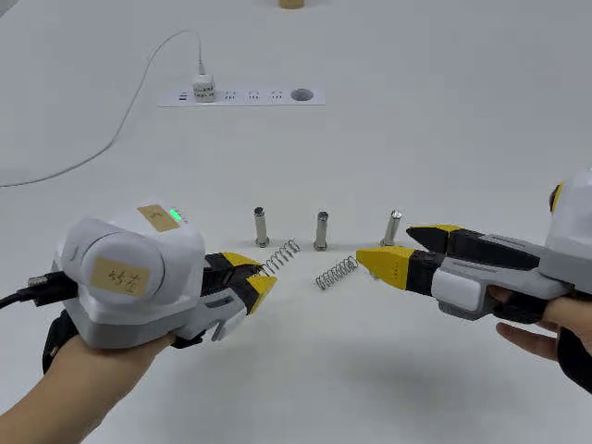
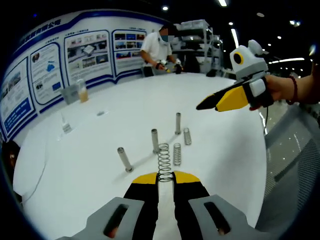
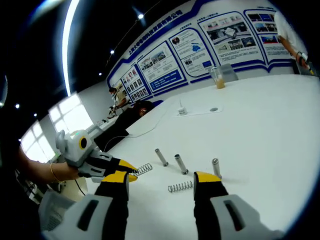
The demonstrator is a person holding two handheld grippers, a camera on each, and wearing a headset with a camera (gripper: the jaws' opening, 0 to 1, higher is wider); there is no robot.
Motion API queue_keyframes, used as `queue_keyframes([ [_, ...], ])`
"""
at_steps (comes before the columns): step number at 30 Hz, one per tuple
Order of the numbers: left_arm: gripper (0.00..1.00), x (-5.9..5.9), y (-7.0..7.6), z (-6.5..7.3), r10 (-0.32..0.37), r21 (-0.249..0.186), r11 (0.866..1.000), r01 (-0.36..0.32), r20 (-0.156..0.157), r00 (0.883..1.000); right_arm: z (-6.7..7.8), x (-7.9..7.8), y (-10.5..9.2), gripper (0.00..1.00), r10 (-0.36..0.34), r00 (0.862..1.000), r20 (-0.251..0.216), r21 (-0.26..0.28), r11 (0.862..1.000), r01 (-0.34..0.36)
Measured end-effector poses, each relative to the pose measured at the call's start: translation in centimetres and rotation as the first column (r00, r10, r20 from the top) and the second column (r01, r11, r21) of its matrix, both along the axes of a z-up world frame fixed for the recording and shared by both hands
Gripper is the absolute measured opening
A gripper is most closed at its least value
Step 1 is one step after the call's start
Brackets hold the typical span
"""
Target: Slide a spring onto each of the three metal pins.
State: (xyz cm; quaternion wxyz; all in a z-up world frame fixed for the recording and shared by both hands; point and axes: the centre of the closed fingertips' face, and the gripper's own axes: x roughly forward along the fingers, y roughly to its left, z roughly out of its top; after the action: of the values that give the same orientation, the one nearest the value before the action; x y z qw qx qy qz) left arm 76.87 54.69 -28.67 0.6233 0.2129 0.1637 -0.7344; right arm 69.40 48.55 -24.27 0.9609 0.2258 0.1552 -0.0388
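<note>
Spring (image 2: 164, 159) clamped in left hand-held gripper (image 2: 165, 177); right hand-held gripper (image 3: 162, 176) gapes.

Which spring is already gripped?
The coiled metal spring clamped at its near end between the left gripper's yellow fingers; the other two springs lie loose on the white table.

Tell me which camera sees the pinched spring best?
Left gripper view: the spring stands big and clear between the jaws of the left gripper. Head view shows it small, slanted; right gripper view, tiny.
</note>
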Motion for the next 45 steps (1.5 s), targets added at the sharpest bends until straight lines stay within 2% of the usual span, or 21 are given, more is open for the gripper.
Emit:
queue_keyframes([
  [7,0.10,-1.5,0.0,1.5,-0.001,-0.049,0.999,0.000,-0.026,1.000,1.2,1.2,1.7,0.49,0.032,0.996,0.078,0.066,0.997,-0.037],
  [15,0.10,-2.9,-0.1,3.7,-0.003,-0.123,0.992,-0.002,-0.048,0.999,1.4,2.1,2.7,0.42,0.034,0.994,0.104,0.143,0.989,-0.049],
  [21,0.10,-3.3,0.0,4.8,-0.009,-0.182,0.983,-0.002,-0.061,0.998,2.0,2.9,2.9,0.33,0.019,0.990,0.141,0.216,0.975,-0.050],
  [23,0.10,-3.5,0.1,4.9,-0.010,-0.191,0.982,-0.005,-0.075,0.997,2.2,3.1,2.9,0.30,0.003,0.988,0.154,0.254,0.966,-0.042],
  [26,0.10,-3.7,0.2,5.2,-0.013,-0.209,0.978,-0.003,-0.079,0.997,2.1,3.3,3.1,0.27,0.002,0.988,0.157,0.288,0.957,-0.048],
  [32,0.10,-4.2,0.6,5.8,-0.030,-0.243,0.970,0.011,-0.073,0.997,2.5,3.6,3.8,0.21,-0.006,0.982,0.186,0.388,0.919,-0.068],
  [38,0.10,-4.6,0.8,6.2,-0.047,-0.259,0.965,0.031,-0.055,0.997,2.9,3.6,4.3,0.16,-0.005,0.979,0.203,0.423,0.902,-0.084],
  [42,0.10,-4.6,0.8,6.3,-0.045,-0.264,0.964,0.029,-0.055,0.997,3.2,3.6,4.5,0.13,-0.005,0.976,0.219,0.446,0.890,-0.095],
  [45,0.10,-4.6,0.8,6.3,-0.045,-0.262,0.964,0.032,-0.042,0.998,3.3,3.6,4.5,0.13,-0.002,0.974,0.228,0.445,0.890,-0.102],
])
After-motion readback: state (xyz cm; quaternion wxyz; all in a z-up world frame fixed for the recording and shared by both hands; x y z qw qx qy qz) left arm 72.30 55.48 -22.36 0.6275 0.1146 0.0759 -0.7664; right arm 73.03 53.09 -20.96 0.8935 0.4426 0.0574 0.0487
